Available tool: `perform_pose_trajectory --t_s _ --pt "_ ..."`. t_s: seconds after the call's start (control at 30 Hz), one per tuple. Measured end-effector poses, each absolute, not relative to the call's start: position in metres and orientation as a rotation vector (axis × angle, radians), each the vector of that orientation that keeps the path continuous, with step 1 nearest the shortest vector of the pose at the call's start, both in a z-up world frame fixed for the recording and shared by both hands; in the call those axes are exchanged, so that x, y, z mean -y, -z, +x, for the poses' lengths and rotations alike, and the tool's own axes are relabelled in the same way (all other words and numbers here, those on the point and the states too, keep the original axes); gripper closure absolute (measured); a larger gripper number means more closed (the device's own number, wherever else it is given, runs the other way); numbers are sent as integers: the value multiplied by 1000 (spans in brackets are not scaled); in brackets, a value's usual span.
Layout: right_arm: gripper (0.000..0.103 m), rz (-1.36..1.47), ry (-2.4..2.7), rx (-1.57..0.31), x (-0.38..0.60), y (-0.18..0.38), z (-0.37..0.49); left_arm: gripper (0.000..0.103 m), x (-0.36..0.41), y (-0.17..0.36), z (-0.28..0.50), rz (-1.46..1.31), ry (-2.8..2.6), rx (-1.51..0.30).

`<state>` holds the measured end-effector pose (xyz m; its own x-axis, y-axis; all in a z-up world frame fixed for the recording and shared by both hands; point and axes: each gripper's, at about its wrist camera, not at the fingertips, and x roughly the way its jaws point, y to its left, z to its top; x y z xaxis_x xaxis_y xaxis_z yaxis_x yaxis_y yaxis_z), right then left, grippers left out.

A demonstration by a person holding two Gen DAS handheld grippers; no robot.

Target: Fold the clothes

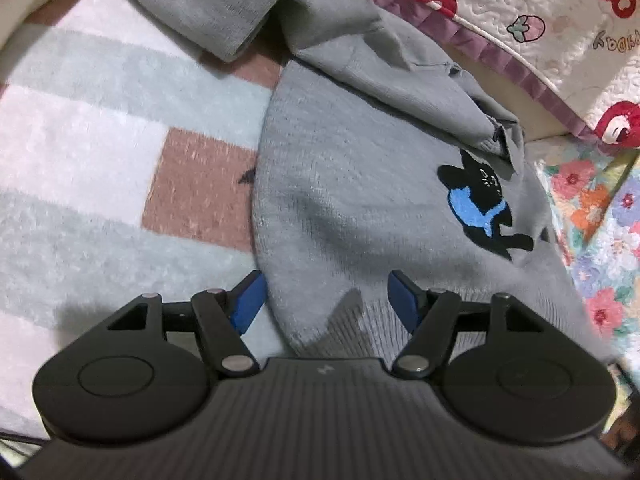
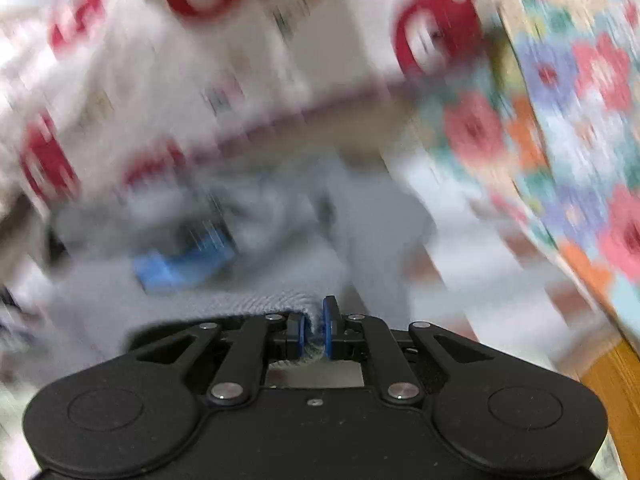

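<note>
Fold looks midway: the grey sweater (image 1: 360, 200) is lying half-folded on the checked blanket (image 1: 100, 160), left gripper (image 1: 324, 300) gaping empty, right gripper (image 2: 314, 328) pinching its hem.

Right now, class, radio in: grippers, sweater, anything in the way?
Left gripper open over sweater hem. Right gripper shut on sweater edge. Nothing in the way.

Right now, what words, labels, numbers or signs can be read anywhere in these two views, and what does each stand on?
"Kbaka": partial dark lettering on the white quilt beside a strawberry drawing, cut off at the picture's edge; the reading is uncertain.
Small pale mark on the left gripper body: a logo, no readable letters.
Grey sweater: a black and blue animal patch, no words.
Right wrist view: motion blur; the quilt's print cannot be read.
</note>
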<state>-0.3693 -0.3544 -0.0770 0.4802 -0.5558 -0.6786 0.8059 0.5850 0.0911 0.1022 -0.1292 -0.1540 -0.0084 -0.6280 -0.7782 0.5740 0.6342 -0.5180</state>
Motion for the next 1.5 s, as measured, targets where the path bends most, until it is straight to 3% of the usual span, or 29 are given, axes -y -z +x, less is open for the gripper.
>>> perform_pose_trajectory --t_s 0.2,0.37,0.43,0.47,0.5,0.53,0.57,0.73,0.9,1.0,1.03,1.07,1.1,1.13,1.3,1.5 --pt "93 573 813 -698 362 99 -386 29 129 156 78 -28 998 -1317" --pt "70 802 626 -553 373 97 -408 25 126 164 65 -130 1071 -1452" --pt "50 919 586 -484 376 102 -422 32 123 169 60 -163 1074 -1469" --pt "50 965 576 -453 377 104 -427 48 122 169 58 -162 1076 -1463" --pt "49 1004 570 -425 376 106 -429 76 123 166 57 -147 1076 -1444" --pt "49 1039 564 -409 378 109 -432 87 124 164 56 -131 1077 -1425" --pt "49 1072 557 -400 381 112 -435 89 124 162 56 -127 1075 -1410" --pt "49 1070 582 -441 395 125 -423 89 124 151 54 -117 1084 -1349" --pt "47 1097 582 -483 411 141 -399 68 132 158 52 -23 1031 -1347" --pt "47 1106 582 -515 417 152 -387 64 136 160 52 -34 1019 -1321" --pt "47 1109 584 -525 420 157 -381 65 136 160 52 -40 1007 -1304" --pt "47 1105 577 -523 421 159 -377 74 137 158 50 -18 996 -1284" --pt "67 1097 564 -511 421 161 -373 97 140 156 46 27 985 -1262" --pt "91 1084 545 -486 421 158 -370 96 141 151 40 81 980 -1224" --pt "92 982 437 -290 419 98 -381 97 123 89 10 176 963 -982" --pt "92 848 300 -274 411 26 -411 97 75 16 -14 83 1042 -870"
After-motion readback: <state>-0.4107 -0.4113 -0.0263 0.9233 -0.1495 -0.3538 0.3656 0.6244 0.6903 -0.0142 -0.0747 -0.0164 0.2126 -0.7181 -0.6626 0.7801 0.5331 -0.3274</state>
